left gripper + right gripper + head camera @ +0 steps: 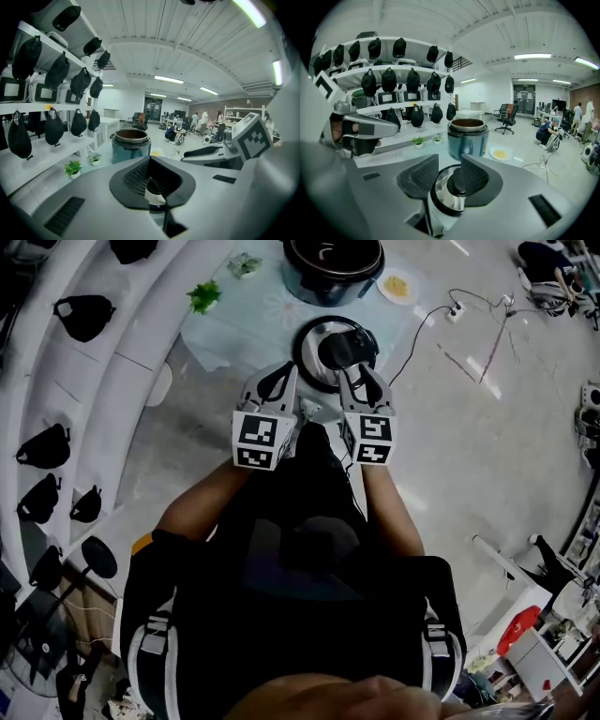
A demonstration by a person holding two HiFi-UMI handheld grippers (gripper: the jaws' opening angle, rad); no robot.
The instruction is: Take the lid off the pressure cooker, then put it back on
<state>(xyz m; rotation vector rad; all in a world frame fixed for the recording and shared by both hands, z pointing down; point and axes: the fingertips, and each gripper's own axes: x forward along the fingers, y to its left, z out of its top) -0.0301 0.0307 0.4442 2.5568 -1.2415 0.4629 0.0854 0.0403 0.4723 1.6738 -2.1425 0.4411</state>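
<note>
Holding lid [314, 343] in air w/ both tools, apart from cooker [314, 289], on the near side; left tool [152, 183] clamped on lid's rim, right tool [449, 177] closed on its black knob [458, 182]; cooker stands open on table [244, 324]. Best, I'd say: keep grips firm & lid flat; centre it over cooker before lowering; tilt risks slip.
</note>
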